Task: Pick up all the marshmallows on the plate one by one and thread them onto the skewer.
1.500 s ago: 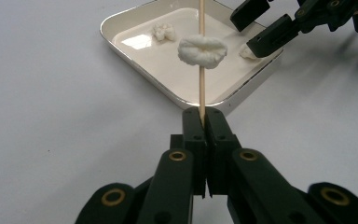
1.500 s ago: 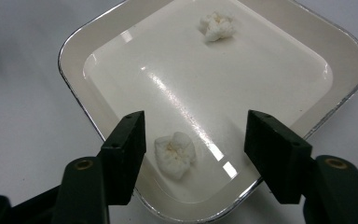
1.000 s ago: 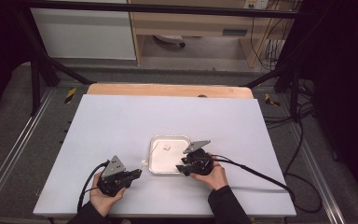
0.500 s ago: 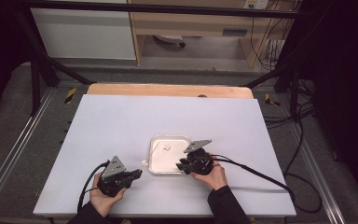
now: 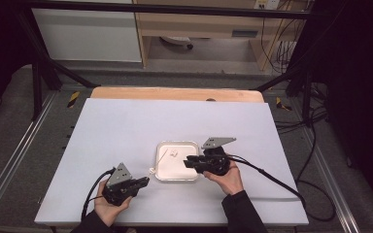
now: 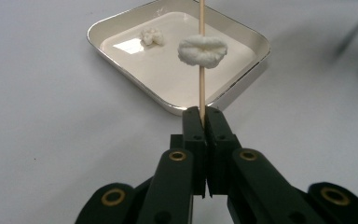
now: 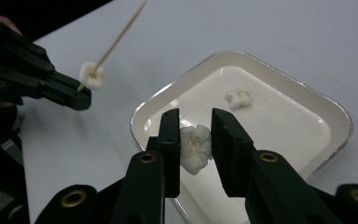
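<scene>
Positions had barely shifted over the last second. My left gripper (image 6: pixel 204 116) kept its fingers clamped on the skewer (image 6: pixel 201 86), one threaded puff (image 6: pixel 203 50) aboard. At its 1 o'clock, my right gripper (image 7: pixel 196 116) pinched a second puff (image 7: pixel 196 150) over the tray (image 7: pixel 341 117); I judged threading came next.

High view: fixed overhead, facing forward and down, far enough to take in the whole counter (image 5: pixel 126 126). Left gripper view: low and close, looking along its own jaws toward the white tray (image 6: pixel 121 25). Right gripper view: low and close, looking down along its jaws over the tray. Shared by all three: the tray.
</scene>
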Motion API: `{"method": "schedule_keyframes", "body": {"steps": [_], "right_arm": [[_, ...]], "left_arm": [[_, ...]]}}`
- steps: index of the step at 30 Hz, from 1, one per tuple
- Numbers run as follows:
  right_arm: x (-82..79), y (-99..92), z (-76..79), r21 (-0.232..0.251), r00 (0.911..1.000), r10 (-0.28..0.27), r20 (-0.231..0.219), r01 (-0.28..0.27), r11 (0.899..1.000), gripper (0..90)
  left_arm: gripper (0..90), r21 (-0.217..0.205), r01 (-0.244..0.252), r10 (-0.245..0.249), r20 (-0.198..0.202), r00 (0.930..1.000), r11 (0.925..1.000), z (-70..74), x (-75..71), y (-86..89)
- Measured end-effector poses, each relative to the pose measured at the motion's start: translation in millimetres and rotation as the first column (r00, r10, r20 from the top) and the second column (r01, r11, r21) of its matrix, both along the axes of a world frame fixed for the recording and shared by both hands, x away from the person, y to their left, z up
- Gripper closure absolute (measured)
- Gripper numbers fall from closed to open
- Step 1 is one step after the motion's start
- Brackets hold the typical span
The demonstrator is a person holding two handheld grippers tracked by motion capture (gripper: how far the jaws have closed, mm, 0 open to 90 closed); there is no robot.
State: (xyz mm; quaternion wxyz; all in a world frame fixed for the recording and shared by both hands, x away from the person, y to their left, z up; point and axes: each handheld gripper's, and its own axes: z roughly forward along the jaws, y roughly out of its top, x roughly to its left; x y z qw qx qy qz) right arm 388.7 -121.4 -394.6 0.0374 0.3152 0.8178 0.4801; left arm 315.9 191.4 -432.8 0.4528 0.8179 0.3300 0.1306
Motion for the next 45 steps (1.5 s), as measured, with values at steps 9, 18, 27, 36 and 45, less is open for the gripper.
{"method": "schedule_keyframes", "body": {"steps": [9, 18, 27, 36, 45], "right_arm": [[6.6, -3.1, 19.0, 0.171, 0.9999, -0.011, -0.007, 0.012, 0.985, 74.0], [15.6, 14.0, 28.2, 0.26, 0.9999, -0.007, -0.01, 0.009, 0.966, 73.8], [20.2, 21.9, 24.5, 0.297, 0.9993, 0.006, -0.037, 0.005, 0.955, 73.8], [20.6, 25.1, 20.3, 0.307, 0.9981, 0.025, -0.056, -0.007, 0.952, 73.9], [19.2, 28.4, 15.5, 0.307, 0.9965, 0.044, -0.071, -0.02, 0.951, 74.8]], "left_arm": [[88.4, -0.007, 0.011, -0.011, 0.004, 0.9999, 0.9999, -0.1, -1.3, -2.4], [88.4, -0.01, 0.022, -0.022, 0.011, 0.9997, 0.9997, 0.5, -2.4, -3.5], [88.4, -0.008, 0.025, -0.025, 0.013, 0.9996, 0.9996, 1.1, -2.7, -3.7], [88.4, -0.004, 0.036, -0.036, 0.013, 0.9993, 0.9993, 0.7, -2.9, -4.7], [88.4, 0.0, 0.037, -0.037, 0.014, 0.9992, 0.9993, -0.4, -3.0, -4.8]]}}
